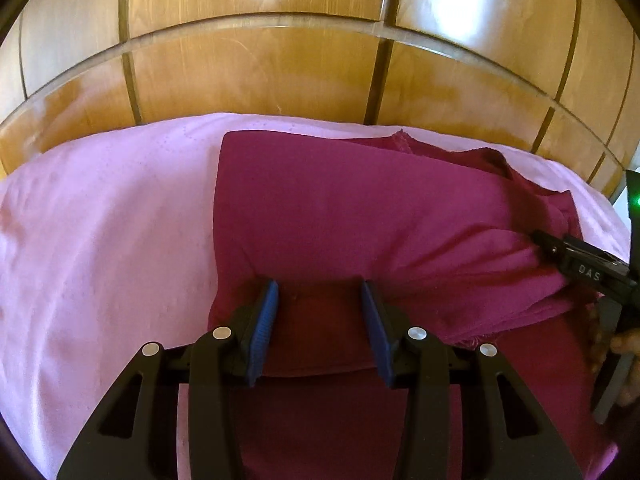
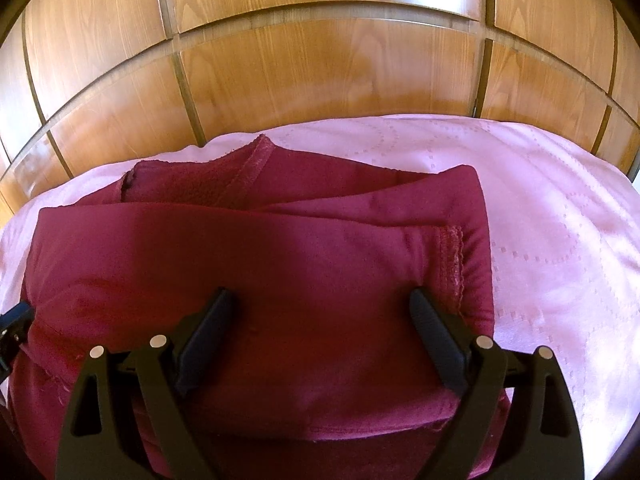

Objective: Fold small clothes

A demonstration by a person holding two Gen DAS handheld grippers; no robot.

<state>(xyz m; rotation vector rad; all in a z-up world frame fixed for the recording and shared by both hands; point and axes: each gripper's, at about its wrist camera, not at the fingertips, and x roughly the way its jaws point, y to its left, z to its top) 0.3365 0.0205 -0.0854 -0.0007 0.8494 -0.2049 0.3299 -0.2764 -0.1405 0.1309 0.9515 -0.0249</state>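
Note:
A magenta garment [image 1: 360,208] lies folded in layers on a pink bedsheet [image 1: 100,240]. My left gripper [image 1: 320,304] is open, its blue-padded fingers [image 1: 266,312] straddling the garment's near left edge. The right gripper's finger [image 1: 576,264] shows at the right edge of the left wrist view, touching the garment's right side. In the right wrist view the garment [image 2: 260,264] fills the middle, with a stitched hem [image 2: 452,256] at its right. My right gripper [image 2: 320,316] is open wide over the near fold, holding nothing.
A glossy wooden panelled wall [image 1: 280,60] stands just behind the bed. Pink sheet [image 2: 560,240] spreads to the right of the garment. The left gripper's finger [image 2: 14,320] shows at the left edge of the right wrist view.

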